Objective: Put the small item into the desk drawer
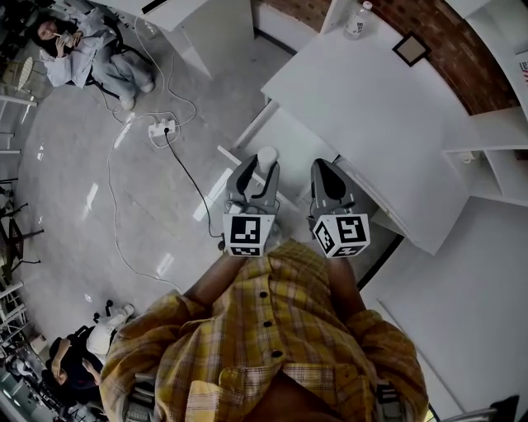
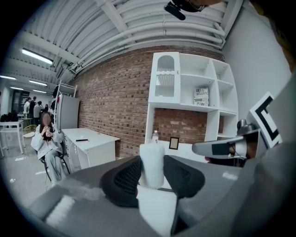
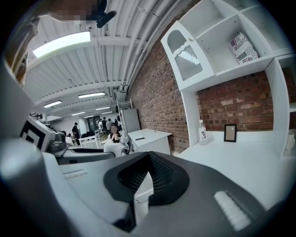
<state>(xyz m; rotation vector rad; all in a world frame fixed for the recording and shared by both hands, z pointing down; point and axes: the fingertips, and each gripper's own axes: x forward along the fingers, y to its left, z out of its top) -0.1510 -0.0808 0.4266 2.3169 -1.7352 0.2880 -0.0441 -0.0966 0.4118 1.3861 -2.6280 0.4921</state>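
A small white item (image 1: 266, 155), a pale stubby cylinder, stands between the pads of my left gripper (image 1: 262, 165), which is shut on it. In the left gripper view the white item (image 2: 151, 162) fills the gap between the dark ribbed pads (image 2: 126, 178). My right gripper (image 1: 324, 169) hangs beside the left one, level with it, its jaws together and holding nothing; its pads (image 3: 159, 173) meet at the tip. Both point toward the white desk (image 1: 363, 107). A lower white panel (image 1: 289, 140) lies under the desk's near edge; I cannot tell whether it is a drawer.
A water bottle (image 1: 355, 21) and a small picture frame (image 1: 411, 48) stand at the desk's far side by the brick wall. A white shelf unit (image 1: 495, 157) is on the right. A power strip (image 1: 162, 128) with cables lies on the floor; a seated person (image 1: 91, 53) is far left.
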